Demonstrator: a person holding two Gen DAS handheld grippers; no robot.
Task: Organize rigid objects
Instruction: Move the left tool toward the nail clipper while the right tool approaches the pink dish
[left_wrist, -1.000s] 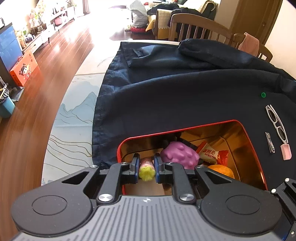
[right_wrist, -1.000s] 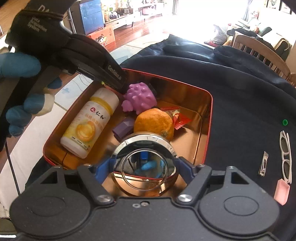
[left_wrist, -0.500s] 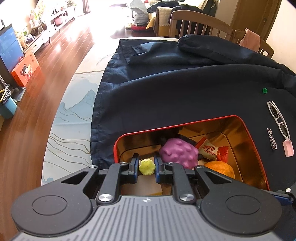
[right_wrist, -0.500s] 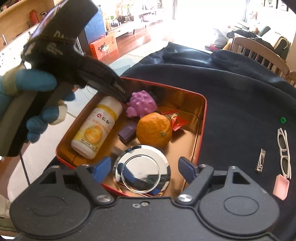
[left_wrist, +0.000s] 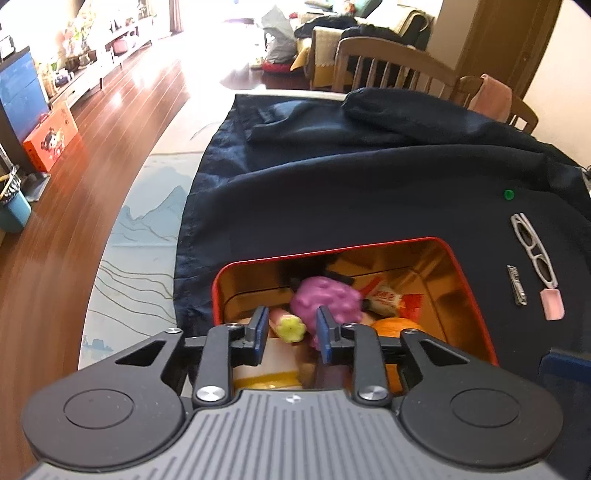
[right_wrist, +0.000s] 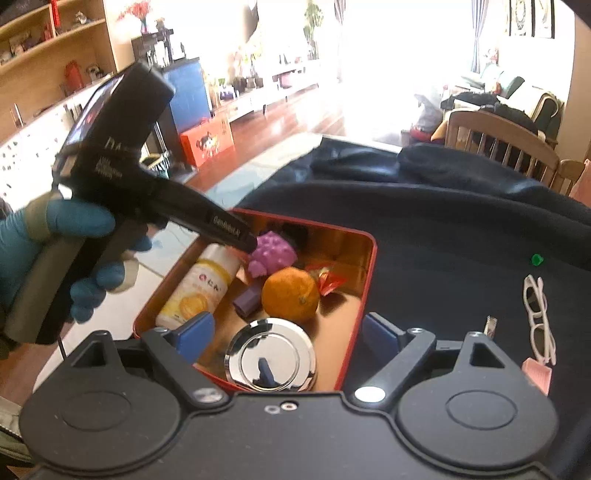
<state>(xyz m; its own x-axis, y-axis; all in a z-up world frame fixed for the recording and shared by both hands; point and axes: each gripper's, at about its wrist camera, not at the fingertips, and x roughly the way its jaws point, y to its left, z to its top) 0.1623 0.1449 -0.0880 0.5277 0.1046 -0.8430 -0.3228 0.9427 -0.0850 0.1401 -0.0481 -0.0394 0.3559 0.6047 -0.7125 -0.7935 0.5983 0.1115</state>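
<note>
Tin with red rim and gold interior rests on dark cloth covering the table. Contents: white bottle, purple knobbly toy, orange, small purple block, red wrapper, round chrome lid at the near end. Left gripper: jaws opening above the tin; a small pink stick with a yellow flower-shaped end lies between the pads, contact not discernible. Right gripper: jaws opening wide, straddling the chrome lid, pads clear of it. Outside the tin, on the cloth: white glasses, nail clipper, pink piece, green pin
</note>
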